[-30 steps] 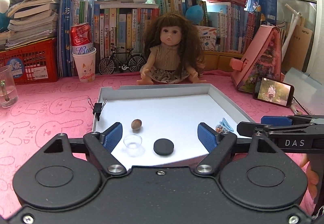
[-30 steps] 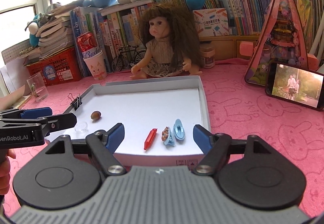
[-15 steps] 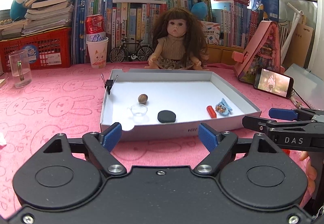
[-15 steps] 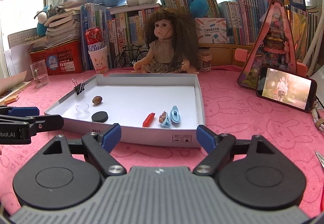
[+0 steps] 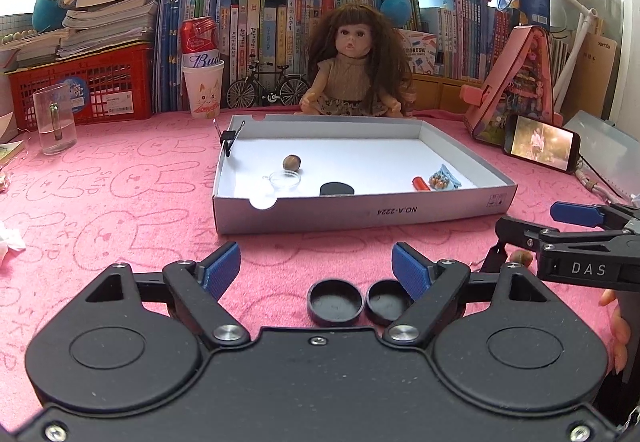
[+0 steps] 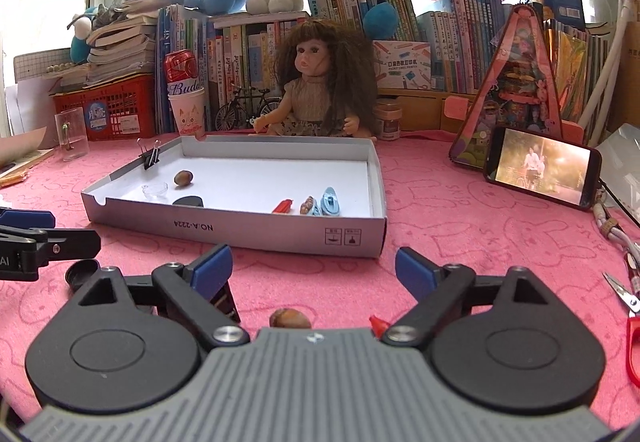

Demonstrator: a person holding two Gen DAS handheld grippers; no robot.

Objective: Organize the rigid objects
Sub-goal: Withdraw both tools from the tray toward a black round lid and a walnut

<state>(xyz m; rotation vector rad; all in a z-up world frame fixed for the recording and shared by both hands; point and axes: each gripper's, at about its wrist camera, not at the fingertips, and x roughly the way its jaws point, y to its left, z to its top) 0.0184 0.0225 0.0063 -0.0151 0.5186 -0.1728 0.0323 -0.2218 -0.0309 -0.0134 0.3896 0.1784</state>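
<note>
Both grippers held low over pink tabletop [image 5: 120, 202], short of box [image 5: 360, 208]. Left gripper [image 5: 316, 268] fingers apart, empty; 2 black caps [image 5: 335, 301] seen only here. Right gripper [image 6: 314, 268] fingers opening, nothing clamped; nut [image 6: 289, 319] shown beneath, scissors [image 6: 624, 294] at right.

A doll [image 5: 354, 66] is seated straight ahead. A phone [image 6: 542, 167] is propped ahead to the right, a glass [image 5: 55, 119] far left.

Matt grey cardboard for the tray [image 5: 360, 211], soft pink printed cloth [image 5: 120, 210] beneath it, matt black plastic caps [image 5: 335, 301] at lower centre, clear glossy glass tumbler [image 5: 54, 119] at left, shiny phone screen [image 6: 540, 166] at right.
</note>
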